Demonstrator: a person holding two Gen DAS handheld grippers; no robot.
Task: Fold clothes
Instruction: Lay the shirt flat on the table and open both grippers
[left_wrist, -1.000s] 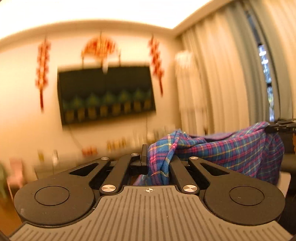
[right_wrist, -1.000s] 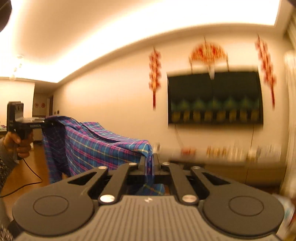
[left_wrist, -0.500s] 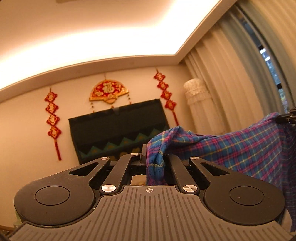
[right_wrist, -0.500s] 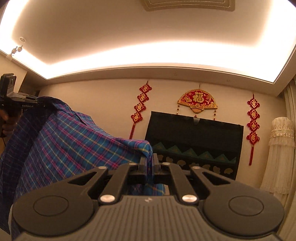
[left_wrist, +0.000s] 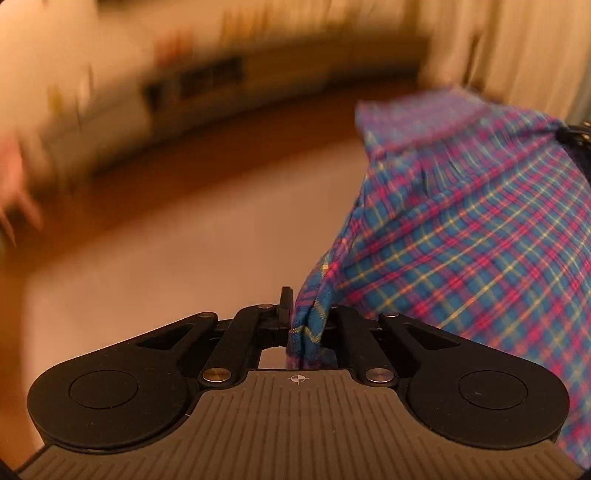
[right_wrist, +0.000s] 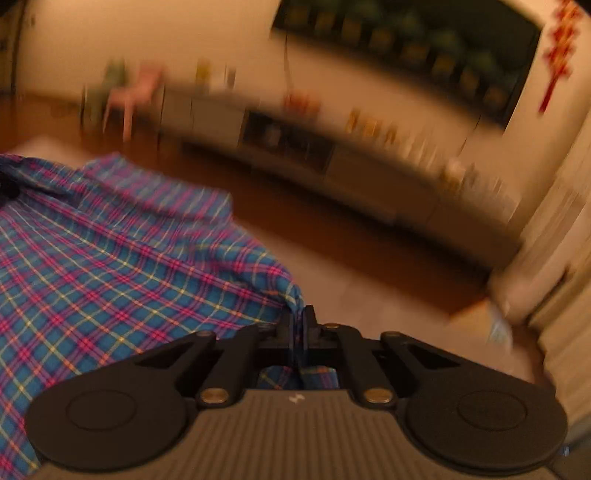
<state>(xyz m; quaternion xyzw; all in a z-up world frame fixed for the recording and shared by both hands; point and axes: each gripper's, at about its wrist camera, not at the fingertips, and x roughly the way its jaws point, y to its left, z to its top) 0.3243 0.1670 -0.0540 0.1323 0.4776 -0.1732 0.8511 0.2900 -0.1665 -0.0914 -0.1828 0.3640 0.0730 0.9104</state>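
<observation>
The shirt (left_wrist: 480, 229) stretches between the left tongs (left_wrist: 295, 314) and the right tongs (right_wrist: 297, 325), each clamped on an edge of it. In the left wrist view it spreads rightward; in the right wrist view, leftward. Beyond it, across the floor (right_wrist: 332, 236), a low cabinet (right_wrist: 332, 155) stands against the wall, a screen (right_wrist: 406, 44) above it.

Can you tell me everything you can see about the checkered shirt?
The shirt is blue with pink and yellow crossing lines, and it looks like thin woven cloth. It hangs spread out in the air between two grippers, sagging and wrinkled, with a folded part like a collar along its top edge. The left gripper is shut on one bunched corner, and the right gripper is shut on another. A little cloth pokes out behind each pinch. Parts look blurry, so buttons cannot be made out.
</observation>
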